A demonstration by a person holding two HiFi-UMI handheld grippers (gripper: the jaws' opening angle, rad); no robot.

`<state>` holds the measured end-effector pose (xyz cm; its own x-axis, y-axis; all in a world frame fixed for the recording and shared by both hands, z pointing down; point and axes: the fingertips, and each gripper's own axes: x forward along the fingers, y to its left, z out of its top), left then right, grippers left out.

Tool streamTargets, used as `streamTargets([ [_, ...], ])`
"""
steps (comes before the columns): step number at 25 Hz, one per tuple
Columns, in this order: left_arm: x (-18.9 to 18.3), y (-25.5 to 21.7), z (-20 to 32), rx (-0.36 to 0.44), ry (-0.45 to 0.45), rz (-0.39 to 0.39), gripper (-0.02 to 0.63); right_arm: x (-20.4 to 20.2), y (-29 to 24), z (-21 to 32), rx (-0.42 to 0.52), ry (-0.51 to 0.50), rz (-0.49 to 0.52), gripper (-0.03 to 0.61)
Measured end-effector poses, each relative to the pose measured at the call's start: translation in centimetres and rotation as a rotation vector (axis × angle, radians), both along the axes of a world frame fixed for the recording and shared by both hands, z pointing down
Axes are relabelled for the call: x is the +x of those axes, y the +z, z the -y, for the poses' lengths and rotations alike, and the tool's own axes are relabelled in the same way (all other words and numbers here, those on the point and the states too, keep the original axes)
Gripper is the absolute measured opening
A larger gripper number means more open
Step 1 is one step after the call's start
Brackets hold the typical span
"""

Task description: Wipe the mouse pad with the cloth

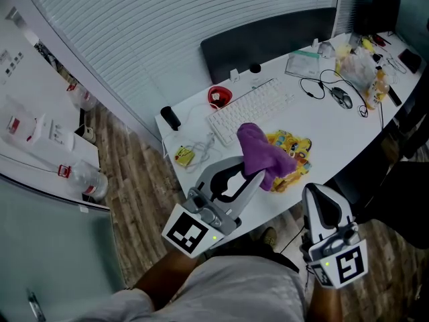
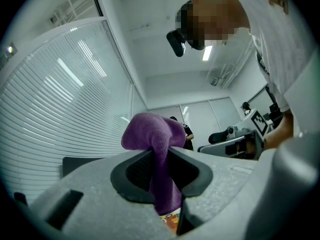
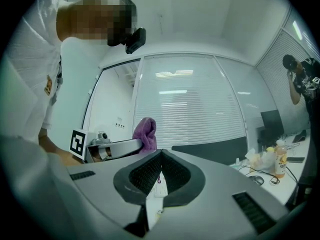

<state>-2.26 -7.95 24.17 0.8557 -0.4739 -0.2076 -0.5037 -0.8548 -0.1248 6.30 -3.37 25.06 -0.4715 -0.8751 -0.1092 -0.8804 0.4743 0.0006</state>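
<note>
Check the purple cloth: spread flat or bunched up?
Bunched. The left gripper pinches the cloth into a crumpled wad over the mouse pad, not spread.

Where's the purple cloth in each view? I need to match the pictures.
Head view: purple cloth centre, gripped by the left hand-held gripper.
Left gripper view: cloth dead centre, clamped between the jaws, bulging above them.
Right gripper view: cloth left of centre, above the shut jaws.
Shared landmark: white blinds.
</note>
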Motion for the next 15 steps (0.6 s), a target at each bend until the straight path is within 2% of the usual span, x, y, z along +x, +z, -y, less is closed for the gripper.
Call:
streamTargets([
  [15, -0.14, 0.33, 0.49, -0.008, 0.003, -0.001, 0.081, -0.17, 0.58, 0.41, -0.017, -0.004, -0.008, 0.011],
])
